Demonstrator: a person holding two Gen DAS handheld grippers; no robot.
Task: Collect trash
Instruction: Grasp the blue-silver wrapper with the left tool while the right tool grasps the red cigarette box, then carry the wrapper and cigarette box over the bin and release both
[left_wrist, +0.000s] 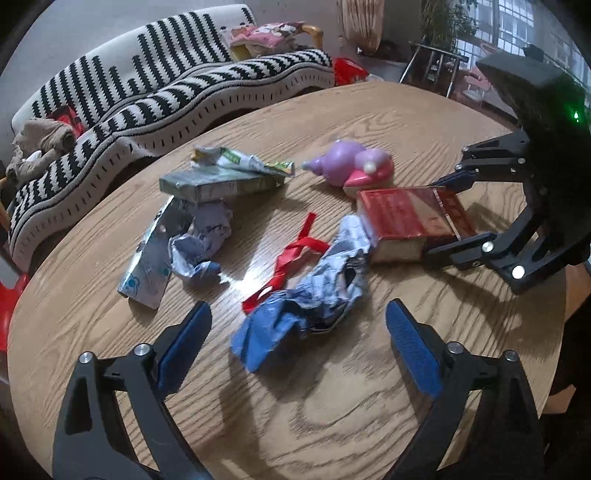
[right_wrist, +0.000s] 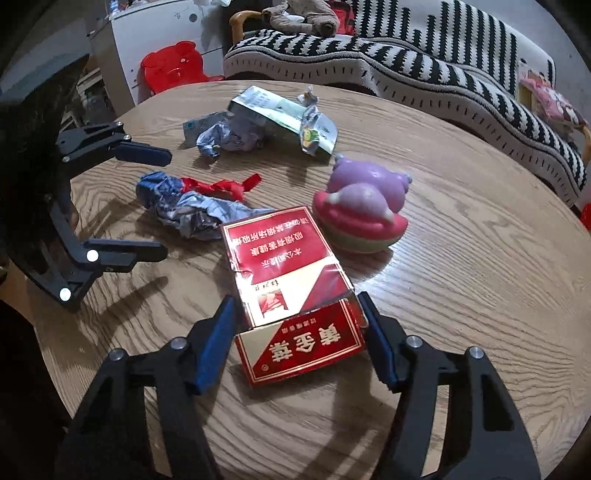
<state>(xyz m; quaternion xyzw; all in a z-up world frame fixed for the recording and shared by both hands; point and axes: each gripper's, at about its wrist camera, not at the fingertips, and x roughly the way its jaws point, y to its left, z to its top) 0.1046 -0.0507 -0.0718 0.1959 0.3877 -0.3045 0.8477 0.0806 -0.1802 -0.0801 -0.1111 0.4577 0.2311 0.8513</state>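
Trash lies on a round wooden table. My left gripper is open, its fingers either side of the near end of a crumpled blue-and-white wrapper with a red ribbon beside it. My right gripper is open around the rear of a red cigarette box, pads close to its sides; contact is unclear. The box also shows in the left wrist view, between the right gripper's fingers. The left gripper also shows in the right wrist view.
A purple and pink toy stands just beyond the red box. Further off lie a green box, a torn green wrapper, a silver pouch and crumpled paper. A striped sofa borders the table.
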